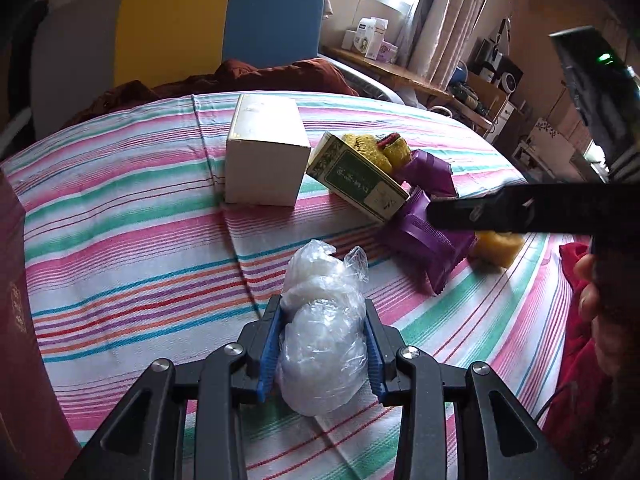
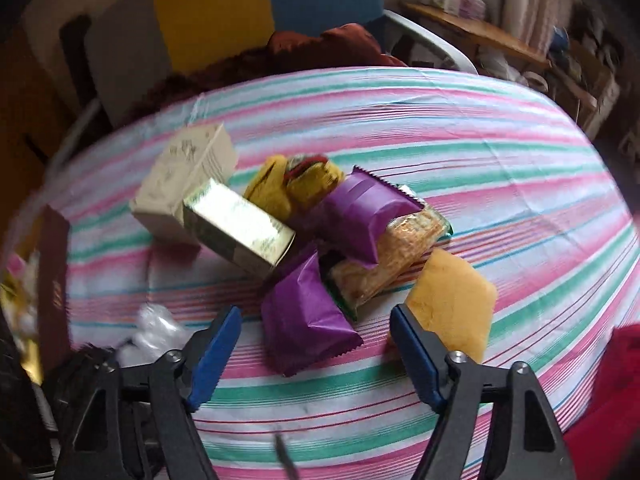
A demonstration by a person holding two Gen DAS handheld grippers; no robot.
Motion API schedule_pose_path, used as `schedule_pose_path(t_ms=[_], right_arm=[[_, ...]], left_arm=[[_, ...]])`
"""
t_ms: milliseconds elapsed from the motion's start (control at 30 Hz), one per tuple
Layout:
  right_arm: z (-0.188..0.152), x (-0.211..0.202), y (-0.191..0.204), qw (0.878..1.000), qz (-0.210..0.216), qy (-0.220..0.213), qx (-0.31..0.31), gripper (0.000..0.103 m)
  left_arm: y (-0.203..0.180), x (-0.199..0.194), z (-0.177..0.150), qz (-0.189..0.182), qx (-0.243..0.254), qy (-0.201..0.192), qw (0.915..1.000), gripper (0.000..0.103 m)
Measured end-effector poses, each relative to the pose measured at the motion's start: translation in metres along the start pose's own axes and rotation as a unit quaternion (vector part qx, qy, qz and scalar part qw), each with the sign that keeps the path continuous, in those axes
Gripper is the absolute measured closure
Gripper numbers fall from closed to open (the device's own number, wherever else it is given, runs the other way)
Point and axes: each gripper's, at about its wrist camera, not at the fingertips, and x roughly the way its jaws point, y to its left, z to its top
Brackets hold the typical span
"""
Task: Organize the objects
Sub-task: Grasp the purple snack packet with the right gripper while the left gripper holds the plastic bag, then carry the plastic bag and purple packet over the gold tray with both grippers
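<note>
While left gripper [image 1: 326,354] clamps plastic bag [image 1: 324,332], right gripper [image 2: 316,354] wide, striped cloth [image 2: 500,152] bare beyond

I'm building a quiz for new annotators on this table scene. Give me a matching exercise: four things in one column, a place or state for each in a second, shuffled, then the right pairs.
Things:
1. clear crumpled plastic bag
2. plain white cardboard box
3. green-and-gold printed carton
4. right gripper

Places or states:
A. tilted, propped on the purple foil packets
B. open, nothing between its fingers
C. clamped in the left gripper
D. alone on the striped tablecloth, left of the pile

Pairs: 1-C, 2-D, 3-A, 4-B
</note>
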Motion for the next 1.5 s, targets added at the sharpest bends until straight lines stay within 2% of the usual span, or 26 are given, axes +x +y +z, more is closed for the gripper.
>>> schedule_pose_path(t_ms=[200, 267, 300, 367, 500, 567, 700, 733, 867, 1133, 1300, 1500], right_arm=[[-0.002, 0.014, 0.019, 0.995, -0.069, 0.006, -0.068, 0.030], [-0.004, 0.020, 0.023, 0.993, -0.075, 0.016, -0.086, 0.036], [-0.005, 0.023, 0.025, 0.992, -0.074, 0.022, -0.096, 0.045], [-0.008, 0.026, 0.030, 0.989, -0.082, 0.025, -0.118, 0.051], [-0.007, 0.024, 0.023, 0.993, -0.057, 0.027, -0.098, 0.054], [-0.006, 0.021, 0.018, 0.996, -0.030, 0.031, -0.075, 0.054], [-0.008, 0.015, 0.013, 0.996, 0.063, 0.050, -0.047, 0.054], [-0.009, 0.016, 0.013, 0.995, 0.074, 0.057, -0.048, 0.054], [-0.010, 0.022, 0.013, 0.993, 0.079, 0.077, -0.053, 0.054], [-0.009, 0.023, 0.010, 0.993, 0.072, 0.076, -0.062, 0.053], [-0.016, 0.016, 0.015, 0.993, 0.075, 0.069, -0.063, 0.053], [-0.014, 0.002, 0.015, 0.991, 0.106, 0.045, -0.071, 0.054]], left_arm=[[0.000, 0.001, 0.000, 0.003, 0.005, -0.005, 1.0000, 0.065], [0.002, 0.000, -0.002, -0.001, 0.002, -0.005, 1.0000, 0.065], [0.004, 0.000, -0.001, -0.006, -0.002, -0.005, 1.0000, 0.065], [0.006, -0.001, -0.002, -0.013, -0.007, -0.006, 0.9999, 0.065], [0.008, -0.001, -0.002, -0.018, -0.011, -0.006, 0.9998, 0.065], [0.007, 0.000, -0.001, -0.016, -0.008, -0.007, 0.9998, 0.065], [0.005, -0.001, -0.003, -0.011, -0.002, -0.010, 0.9999, 0.067], [0.005, -0.002, -0.004, -0.011, -0.001, -0.011, 0.9999, 0.067], [0.005, -0.001, -0.003, -0.014, -0.003, -0.012, 0.9998, 0.067], [0.000, -0.003, -0.005, 0.002, 0.010, -0.015, 0.9998, 0.068], [-0.004, -0.006, -0.008, 0.014, 0.019, -0.014, 0.9996, 0.068], [-0.014, -0.023, -0.016, 0.031, 0.028, -0.010, 0.9991, 0.069]])
